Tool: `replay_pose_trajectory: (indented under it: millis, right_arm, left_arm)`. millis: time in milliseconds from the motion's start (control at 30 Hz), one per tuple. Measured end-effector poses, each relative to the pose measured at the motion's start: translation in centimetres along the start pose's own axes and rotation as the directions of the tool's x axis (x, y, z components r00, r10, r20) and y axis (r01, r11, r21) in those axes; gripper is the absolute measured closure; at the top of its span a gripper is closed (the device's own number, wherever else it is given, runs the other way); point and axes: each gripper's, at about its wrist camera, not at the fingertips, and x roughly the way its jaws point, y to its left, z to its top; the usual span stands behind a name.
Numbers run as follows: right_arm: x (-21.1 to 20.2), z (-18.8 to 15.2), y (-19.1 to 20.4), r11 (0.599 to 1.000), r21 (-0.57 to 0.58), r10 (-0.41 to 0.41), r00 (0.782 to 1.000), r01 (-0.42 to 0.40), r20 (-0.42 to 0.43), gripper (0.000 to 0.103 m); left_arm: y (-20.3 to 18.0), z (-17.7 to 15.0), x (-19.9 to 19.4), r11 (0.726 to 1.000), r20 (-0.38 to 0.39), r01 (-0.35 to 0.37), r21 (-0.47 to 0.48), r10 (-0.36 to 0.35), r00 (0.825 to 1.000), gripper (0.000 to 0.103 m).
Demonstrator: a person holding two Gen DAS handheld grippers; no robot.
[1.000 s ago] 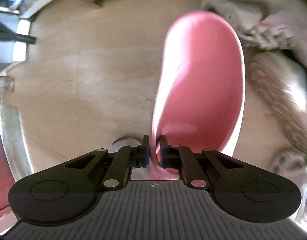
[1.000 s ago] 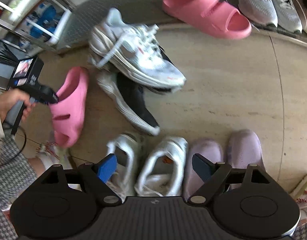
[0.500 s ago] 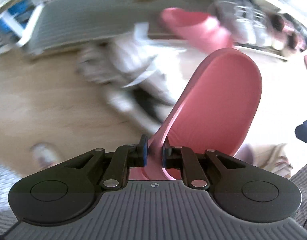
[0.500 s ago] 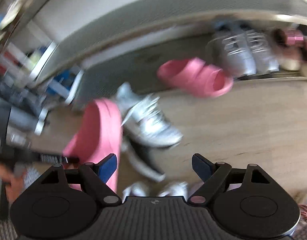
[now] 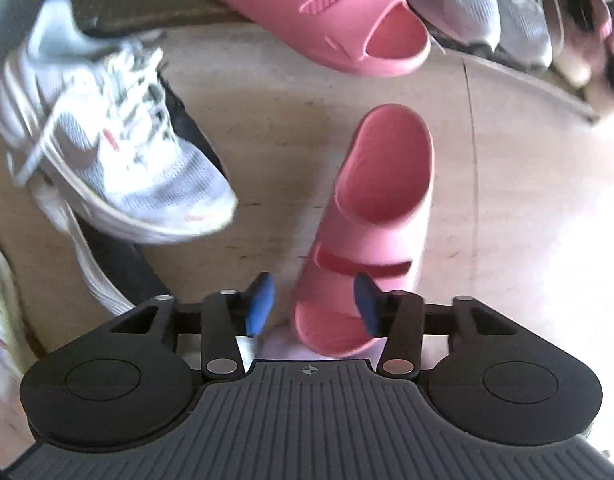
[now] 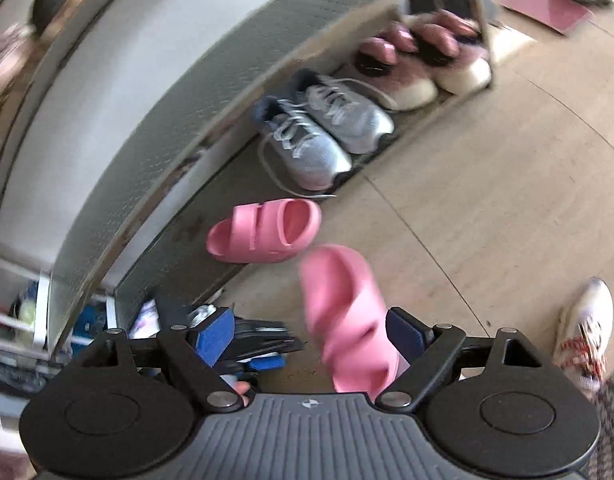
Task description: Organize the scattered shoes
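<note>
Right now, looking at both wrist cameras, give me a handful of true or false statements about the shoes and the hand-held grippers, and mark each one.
1. The left hand-held gripper is clamped on the near pink slide. False: its jaws are open and the pads stand off the slide's sides.
2. The other pink slide lies sideways by the shoe rack. True.
3. The grey sneakers sit side by side in the rack. True.
4. The right hand-held gripper holds a white sneaker. False: it is open and holds nothing.
5. The white sneaker rests partly on another shoe. True.
</note>
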Motion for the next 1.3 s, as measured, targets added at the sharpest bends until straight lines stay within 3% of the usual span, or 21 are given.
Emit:
replay_pose_trajectory:
  millis: [67, 167, 267, 367, 500, 633, 733, 767, 800, 867, 933, 1000, 1133, 1200, 1233, 1300]
  right_arm:
    - [0.3, 0.0, 0.5, 0.999, -0.04, -0.014, 1.0, 0.014, -0.004, 0.018]
    - [2.1, -0.9, 1.6, 0.993, -0.112, -0.044, 0.998, 0.039, -0.037, 0.018]
    - [3.2, -2.0, 2.0, 0.985, -0.168, -0.046, 0.997, 0.036, -0.055, 0.019]
    - [6.0, -4.2, 2.9, 0.958, -0.283, -0.075, 0.993, 0.046, -0.094, 0.022]
    - [9.9, -6.9, 3.1, 0.928, -0.366, -0.14, 0.976, 0.072, -0.164, 0.029]
    - [14.3, -7.8, 2.8, 0.891, -0.429, -0.212, 0.972, 0.151, -0.097, 0.034]
    - [18.4, -8.4, 2.3, 0.838, -0.488, -0.303, 0.952, 0.243, -0.046, 0.034]
    - [20.3, -8.5, 1.5, 0.848, -0.456, -0.345, 0.935, 0.271, -0.085, 0.034]
    - [20.7, -8.3, 1.2, 0.856, -0.438, -0.349, 0.932, 0.275, -0.097, 0.034]
    - [22.3, -8.6, -0.4, 0.912, -0.296, -0.343, 0.924, 0.284, -0.169, 0.033]
    - [22.5, -9.6, -0.5, 0.917, -0.272, -0.345, 0.922, 0.292, -0.174, 0.033]
    - [23.2, -10.8, -0.3, 0.886, -0.35, -0.38, 0.908, 0.303, -0.175, 0.036]
    - [24.7, -11.7, -0.2, 0.831, -0.444, -0.433, 0.891, 0.336, -0.137, 0.05]
    - [25.3, -11.6, 0.0, 0.814, -0.46, -0.451, 0.885, 0.354, -0.117, 0.064]
    - [25.6, -11.5, 0.1, 0.806, -0.468, -0.46, 0.882, 0.363, -0.108, 0.08]
    - [26.2, -11.3, 0.3, 0.788, -0.483, -0.477, 0.875, 0.381, -0.087, 0.085]
  left_arm:
    - [0.7, -0.4, -1.3, 0.999, 0.013, -0.006, 0.052, 0.005, 1.0, 0.048]
    - [4.0, -3.0, -6.5, 0.984, 0.049, -0.027, 0.177, 0.019, 0.999, 0.042]
    - [7.3, -6.4, -11.5, 0.977, 0.087, -0.013, 0.213, -0.006, 0.996, 0.032]
    - [9.0, -8.3, -13.6, 0.976, 0.126, 0.038, 0.213, -0.066, 0.99, 0.028]
    - [9.8, -9.2, -12.0, 0.965, 0.161, 0.14, 0.222, -0.177, 0.971, 0.031]
    - [9.6, -8.6, -10.6, 0.956, 0.087, 0.137, 0.259, -0.164, 0.983, 0.035]
    - [10.1, -8.0, -10.6, 0.952, 0.118, 0.046, 0.304, -0.086, 0.989, 0.033]
    - [10.4, -7.7, -10.6, 0.953, 0.119, 0.038, 0.301, -0.077, 0.99, 0.033]
    - [10.6, -7.4, -10.7, 0.954, 0.118, 0.035, 0.296, -0.073, 0.99, 0.033]
    - [11.2, -6.9, -10.8, 0.961, 0.108, 0.065, 0.268, -0.097, 0.989, 0.032]
    - [11.3, -6.7, -11.0, 0.963, 0.099, 0.087, 0.254, -0.116, 0.988, 0.032]
    - [11.2, -6.7, -11.2, 0.962, 0.091, 0.108, 0.252, -0.135, 0.987, 0.031]
    - [10.6, -7.0, -11.6, 0.955, 0.089, 0.128, 0.268, -0.157, 0.984, 0.031]
    - [10.5, -7.0, -11.8, 0.953, 0.098, 0.121, 0.277, -0.153, 0.983, 0.031]
    - [10.5, -6.9, -11.8, 0.954, 0.103, 0.113, 0.276, -0.147, 0.984, 0.031]
    - [10.6, -6.9, -11.8, 0.956, 0.106, 0.108, 0.271, -0.142, 0.984, 0.031]
